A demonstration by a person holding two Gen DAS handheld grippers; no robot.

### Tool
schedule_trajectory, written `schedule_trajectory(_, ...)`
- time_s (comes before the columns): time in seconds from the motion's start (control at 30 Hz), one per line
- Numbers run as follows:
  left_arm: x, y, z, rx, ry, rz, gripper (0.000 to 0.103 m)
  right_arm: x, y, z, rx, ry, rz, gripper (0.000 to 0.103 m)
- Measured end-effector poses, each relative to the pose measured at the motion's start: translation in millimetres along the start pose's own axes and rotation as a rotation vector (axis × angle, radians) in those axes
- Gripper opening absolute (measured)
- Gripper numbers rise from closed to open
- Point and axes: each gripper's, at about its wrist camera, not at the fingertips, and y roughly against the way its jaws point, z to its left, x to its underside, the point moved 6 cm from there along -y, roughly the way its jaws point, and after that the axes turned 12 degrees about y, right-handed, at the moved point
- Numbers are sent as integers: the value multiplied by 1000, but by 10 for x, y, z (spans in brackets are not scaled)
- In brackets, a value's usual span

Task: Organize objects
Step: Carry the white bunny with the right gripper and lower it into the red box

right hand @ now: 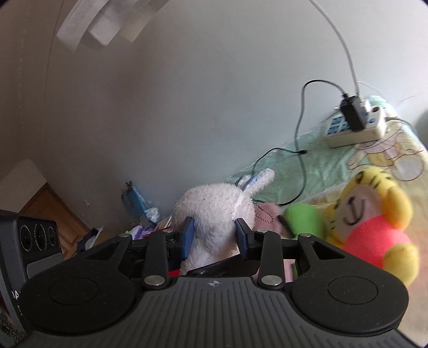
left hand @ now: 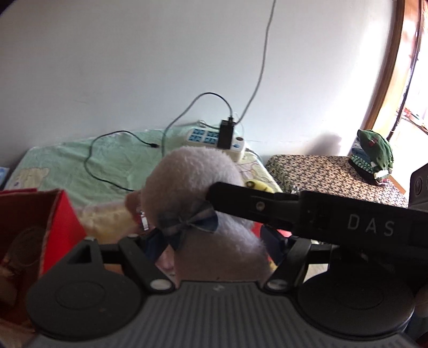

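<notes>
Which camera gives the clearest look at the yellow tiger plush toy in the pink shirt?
The right wrist view: the yellow tiger plush toy in the pink shirt shows face and body there. The left wrist view shows only a yellow sliver behind the fluffy white plush toy.

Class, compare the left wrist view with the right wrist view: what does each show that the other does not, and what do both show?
Only the left wrist view shows the red box, the patterned table and the green cap. Only the right wrist view shows the yellow tiger toy, the green plush and the papers on the wall. Both show the white plush toy, the power strip and the green bedsheet.
</notes>
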Motion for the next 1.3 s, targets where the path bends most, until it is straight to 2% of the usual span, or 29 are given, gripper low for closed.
schedule_trajectory(0.27, 43, 465, 602, -109, 57, -75, 72, 125, -458, 591, -102, 73, 44, 37)
schedule_trajectory(0.53, 32, 843, 1435, -163, 75, -108, 72, 277, -1102, 1202, -142, 106, 76, 37)
schedule_trajectory(0.73, -4, 1035, 2188, -212, 37, -90, 72, 509, -1582, 1670, -154, 42, 109, 37)
schedule_trajectory(0.97, -78, 1103, 2957, -243, -15, -39, 72, 753, -2116, 1974, -144, -20, 133, 37)
schedule_trajectory(1.13, -159, 942, 3293, -274, -60, 2, 72, 840, -2421, 2013, -118, -69, 156, 37)
schedule_trajectory(1.3, -207, 808, 3557, -311, -73, 35, 72, 920, -2709, 2106, -81, -61, 186, 38)
